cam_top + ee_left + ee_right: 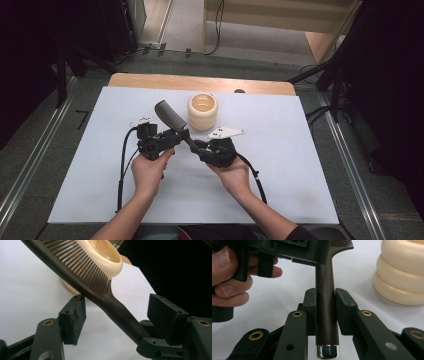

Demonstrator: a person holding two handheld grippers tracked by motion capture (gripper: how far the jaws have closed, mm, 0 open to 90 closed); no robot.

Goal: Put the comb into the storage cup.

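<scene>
A black comb (pixel 165 114) with a long handle hangs tilted over the white table, its teeth end up and to the left. My right gripper (pixel 325 312) is shut on the handle (pixel 325 290), just above its chrome end cap (pixel 327 351); from above this gripper (pixel 198 146) is at mid-table. My left gripper (pixel 117 312) stands open, and the handle (pixel 120 315) runs between its wide-apart jaws without being pinched. In the high view that gripper (pixel 179 135) sits higher up the handle, nearer the teeth (pixel 82 267).
A cream ribbed cup (pixel 202 111) stands upright just behind and right of the comb, close to its teeth. A white sheet (pixel 300 165) covers the table, with a wooden edge (pixel 200 81) at the back. Cables (pixel 122 165) trail from both grippers.
</scene>
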